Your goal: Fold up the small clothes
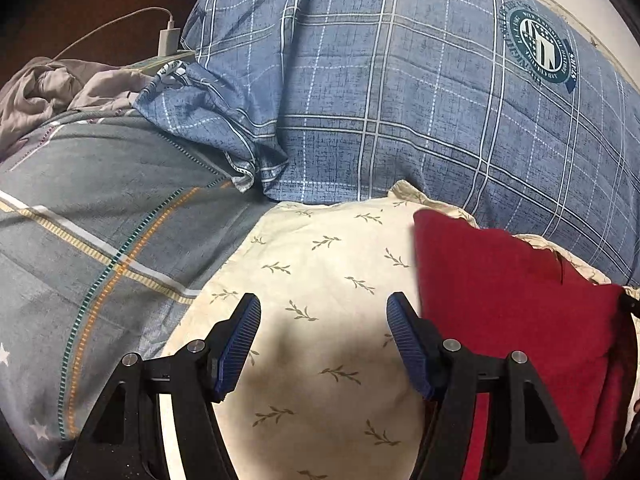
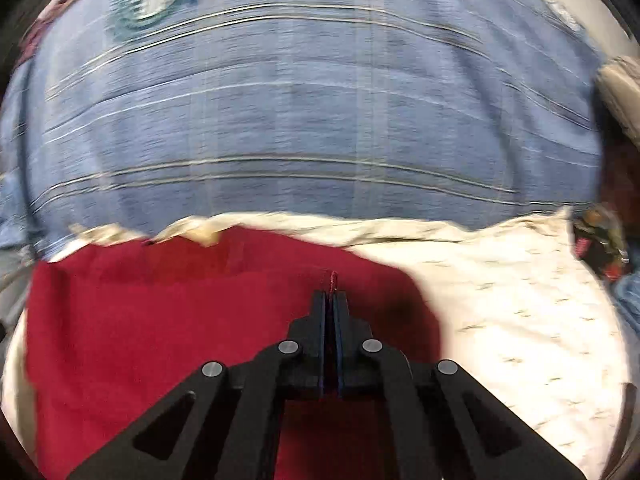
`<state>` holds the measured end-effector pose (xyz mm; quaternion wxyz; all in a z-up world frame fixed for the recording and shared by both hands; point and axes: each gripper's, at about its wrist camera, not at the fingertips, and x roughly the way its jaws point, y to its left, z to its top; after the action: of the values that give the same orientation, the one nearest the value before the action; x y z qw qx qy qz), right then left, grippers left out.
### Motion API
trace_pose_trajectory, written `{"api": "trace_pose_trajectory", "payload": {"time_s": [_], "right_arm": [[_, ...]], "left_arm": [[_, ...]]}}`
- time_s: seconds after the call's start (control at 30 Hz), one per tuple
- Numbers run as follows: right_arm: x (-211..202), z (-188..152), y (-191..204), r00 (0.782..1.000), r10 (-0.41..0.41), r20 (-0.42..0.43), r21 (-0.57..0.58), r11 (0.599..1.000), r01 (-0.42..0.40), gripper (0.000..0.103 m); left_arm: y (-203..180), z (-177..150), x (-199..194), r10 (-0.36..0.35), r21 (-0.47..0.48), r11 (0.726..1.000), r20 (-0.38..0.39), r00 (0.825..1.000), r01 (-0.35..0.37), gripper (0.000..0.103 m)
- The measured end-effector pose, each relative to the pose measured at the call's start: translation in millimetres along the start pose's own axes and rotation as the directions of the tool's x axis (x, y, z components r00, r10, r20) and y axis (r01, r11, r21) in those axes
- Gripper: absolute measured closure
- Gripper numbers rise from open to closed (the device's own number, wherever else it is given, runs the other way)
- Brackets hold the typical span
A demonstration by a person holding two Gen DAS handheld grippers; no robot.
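Bed: cream leaf-print sheet (image 1: 320,256), bedding and one garment on top.
Red cloth (image 1: 500,312) lies flat on the sheet's right part. Blue plaid quilt (image 1: 380,92) with a round crest heaps along the far edge, touching the cloth's far side. Grey striped cover (image 1: 100,220) at left; crumpled grey fabric (image 1: 48,88) beyond it.
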<state>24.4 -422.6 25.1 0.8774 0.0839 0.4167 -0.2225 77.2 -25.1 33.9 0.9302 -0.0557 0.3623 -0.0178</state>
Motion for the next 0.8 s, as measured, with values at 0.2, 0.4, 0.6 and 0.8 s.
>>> {"api": "trace_pose_trajectory", "payload": {"time_s": [0.2,0.4,0.6,0.8], "right_arm": [[-12,-4,0,0.999,0.039,-0.002,0.050,0.998,-0.038,0.055],[-3,-30,83,0.965,0.240,-0.102,-0.195,0.947,-0.256,0.042],[30,-30,117,0.971,0.185,-0.153,-0.216,0.952,-0.216,0.042],[-3,-20,136,0.916,0.373,-0.150,-0.137,0.909,-0.393,0.040]], "left_arm": [[-25,-4,3,-0.021,0.070,0.997,0.000,1.000,0.021,0.038],[-50,-11,30,0.098,0.191,0.978,-0.052,0.994,-0.087,0.038],[-48,-7,37,0.092,0.155,0.985,-0.068,0.993,-0.081,0.038],[-48,-4,24,0.060,0.135,0.989,-0.036,0.998,-0.055,0.038]]}}
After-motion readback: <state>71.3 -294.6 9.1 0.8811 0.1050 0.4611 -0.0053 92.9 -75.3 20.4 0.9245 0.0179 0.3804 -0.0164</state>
